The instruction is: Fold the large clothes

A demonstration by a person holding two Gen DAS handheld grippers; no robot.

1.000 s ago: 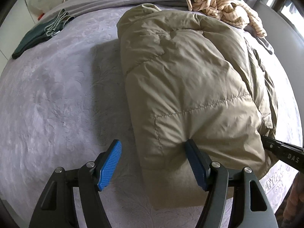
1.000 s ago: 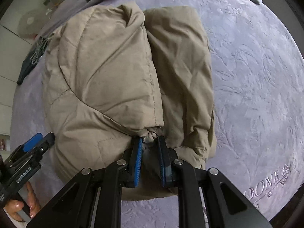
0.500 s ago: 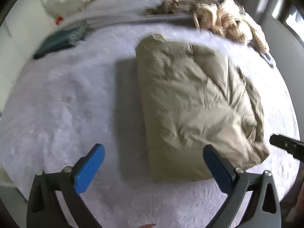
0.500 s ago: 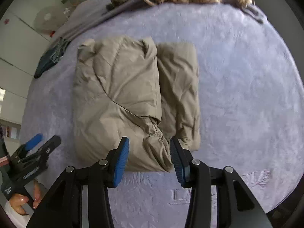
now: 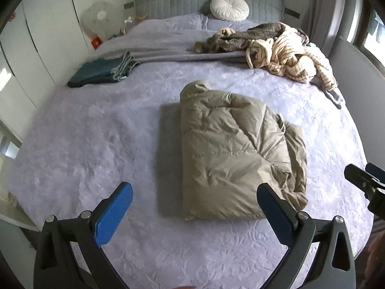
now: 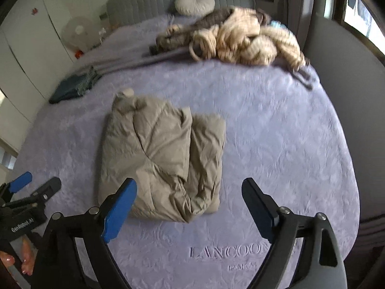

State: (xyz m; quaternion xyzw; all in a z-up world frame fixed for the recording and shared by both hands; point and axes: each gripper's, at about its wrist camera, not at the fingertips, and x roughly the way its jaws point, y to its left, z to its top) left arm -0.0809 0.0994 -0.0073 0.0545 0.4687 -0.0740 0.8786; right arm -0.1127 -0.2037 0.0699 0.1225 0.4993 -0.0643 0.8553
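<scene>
Left wrist view: the left claw point(image 5: 195, 206) stood spread as wide as it goes, nothing between its blue pads point(image 5: 113, 216), well above the bed point(image 5: 79, 144). The tan puffer jacket point(image 5: 235, 159) lay folded into a thick rectangle mid-bed, hood end toward the headboard, near edge just beyond the claw tips, touching neither finger. The right claw's tip poked in at the right edge. A folded dark green garment point(image 5: 96, 72) sat far left, and an unfolded heap of striped and grey clothes point(image 5: 276, 50) far right by the pillow point(image 5: 229, 7). Right wrist view, a bit blurred: the right claw point(image 6: 190, 207) had its jaws just opening, now wide and empty, the jacket below and ahead of them, not pinched. The sleeve fold on the jacket's right looked loose and puffy. Judgement: the release step looked about finished. To do it well, both claws should lift straight clear so no pad drags the slick fabric and springs the fold, then check the bundle holds before going for the heap.
</scene>
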